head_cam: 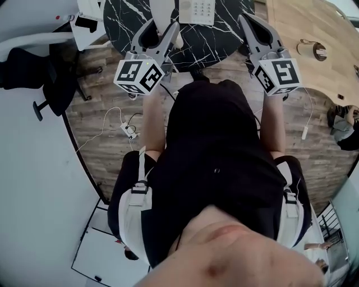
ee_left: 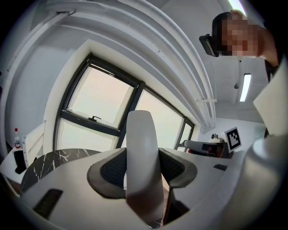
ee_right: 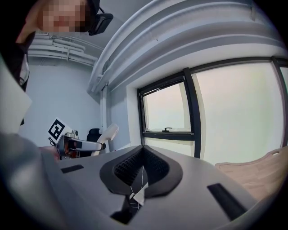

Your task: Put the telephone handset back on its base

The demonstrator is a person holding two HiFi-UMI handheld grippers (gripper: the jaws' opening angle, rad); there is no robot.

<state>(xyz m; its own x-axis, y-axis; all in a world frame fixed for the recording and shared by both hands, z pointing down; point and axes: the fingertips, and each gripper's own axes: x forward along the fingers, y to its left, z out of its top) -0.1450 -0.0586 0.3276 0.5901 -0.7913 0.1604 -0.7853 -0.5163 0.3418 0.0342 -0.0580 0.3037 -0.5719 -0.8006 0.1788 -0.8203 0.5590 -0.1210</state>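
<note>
My left gripper (head_cam: pixel 162 33) has the smooth white plastic telephone handset (ee_left: pixel 141 134) clamped between its dark ribbed pads. The jaws stand wide, pressing on either side of the handset's body, which stands upright, lifted off the table. My right gripper (ee_right: pixel 143 155) carries nothing: its jaws are brought together at the tips, with only a thin slit between them.

The handset is picked up but not yet seated. In the head view, the white telephone base with its grey keypad (head_cam: pixel 196 11) sits on the round black marble-patterned table (head_cam: pixel 224 39), just beyond and a little to the right of my left gripper. What I judge is left is carrying the handset over the base, lowering it into the cradle and letting go.

I can read no brand or label; the keypad print is too small, and the gripper cubes bear only square black-and-white markers
</note>
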